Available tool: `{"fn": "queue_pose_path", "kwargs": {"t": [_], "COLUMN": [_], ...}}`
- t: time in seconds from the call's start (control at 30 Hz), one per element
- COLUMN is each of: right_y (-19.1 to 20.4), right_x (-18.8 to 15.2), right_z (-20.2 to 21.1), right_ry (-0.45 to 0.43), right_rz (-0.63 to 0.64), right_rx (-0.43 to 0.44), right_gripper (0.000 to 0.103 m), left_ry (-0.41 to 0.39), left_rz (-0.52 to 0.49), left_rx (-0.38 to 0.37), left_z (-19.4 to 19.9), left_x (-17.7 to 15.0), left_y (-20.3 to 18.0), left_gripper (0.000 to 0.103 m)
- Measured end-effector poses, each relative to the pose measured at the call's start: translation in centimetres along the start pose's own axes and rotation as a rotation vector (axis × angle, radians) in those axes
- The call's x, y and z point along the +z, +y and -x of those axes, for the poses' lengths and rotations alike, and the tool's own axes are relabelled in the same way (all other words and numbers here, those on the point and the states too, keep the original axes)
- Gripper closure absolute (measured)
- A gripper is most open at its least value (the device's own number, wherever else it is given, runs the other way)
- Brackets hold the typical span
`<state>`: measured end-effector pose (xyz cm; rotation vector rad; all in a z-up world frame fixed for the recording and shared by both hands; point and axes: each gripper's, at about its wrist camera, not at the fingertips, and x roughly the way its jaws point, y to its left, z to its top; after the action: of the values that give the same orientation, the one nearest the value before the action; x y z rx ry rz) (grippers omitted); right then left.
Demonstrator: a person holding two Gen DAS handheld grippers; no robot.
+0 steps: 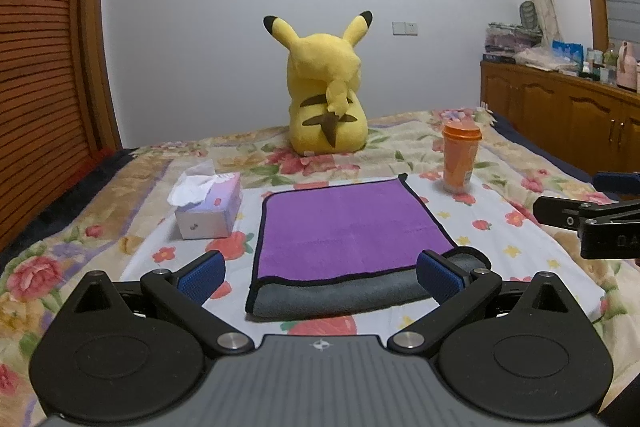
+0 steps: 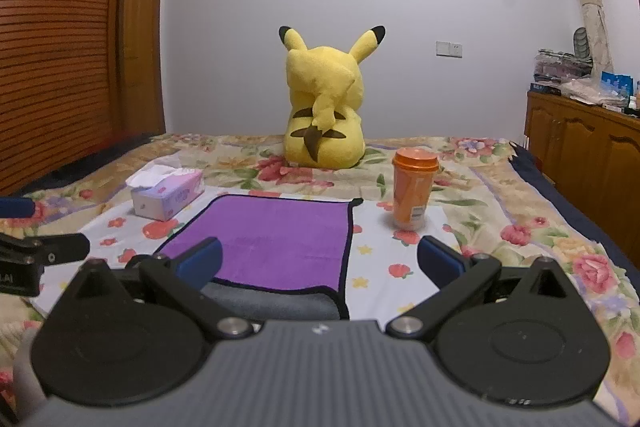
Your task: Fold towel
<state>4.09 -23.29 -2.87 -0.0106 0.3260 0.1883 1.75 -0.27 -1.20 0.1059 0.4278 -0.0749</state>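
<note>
A purple towel [image 1: 344, 227] with black trim lies on the bed, folded over so its grey underside [image 1: 340, 295] shows along the near edge. It also shows in the right wrist view [image 2: 272, 239]. My left gripper [image 1: 320, 273] is open and empty, just short of the towel's near edge, its right finger in front of the near right corner. My right gripper [image 2: 320, 261] is open and empty, at the towel's near right corner. The right gripper's fingers [image 1: 580, 215] show at the right edge of the left wrist view.
A tissue box [image 1: 208, 207] stands left of the towel. An orange lidded cup [image 1: 460, 157] stands at its far right. A yellow plush toy [image 1: 328, 87] sits behind. A floral bedspread [image 1: 100, 211] covers the bed. A wooden cabinet [image 1: 560, 107] is at the right.
</note>
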Motion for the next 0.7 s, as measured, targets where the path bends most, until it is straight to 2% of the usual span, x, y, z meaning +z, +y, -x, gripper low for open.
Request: {"fn": "queue_pose_path", "kwargs": {"t": [0.4, 0.7], "right_y": [0.2, 0.1], "right_x": [-0.1, -0.2], "right_z": [-1.7, -3.5], "right_ry": [0.032, 0.08], "right_rz": [0.022, 0.028], "right_rx": [0.017, 0.036], "right_gripper": [0.0, 0.0], "left_ry": [0.051, 0.075], "left_rz": [0.006, 0.005], "left_rx": [-0.043, -0.044], "left_z": [-2.3, -4.2], "left_x": [0.8, 1.5], "left_y": [0.9, 2.2], "left_gripper": [0.0, 0.002]}}
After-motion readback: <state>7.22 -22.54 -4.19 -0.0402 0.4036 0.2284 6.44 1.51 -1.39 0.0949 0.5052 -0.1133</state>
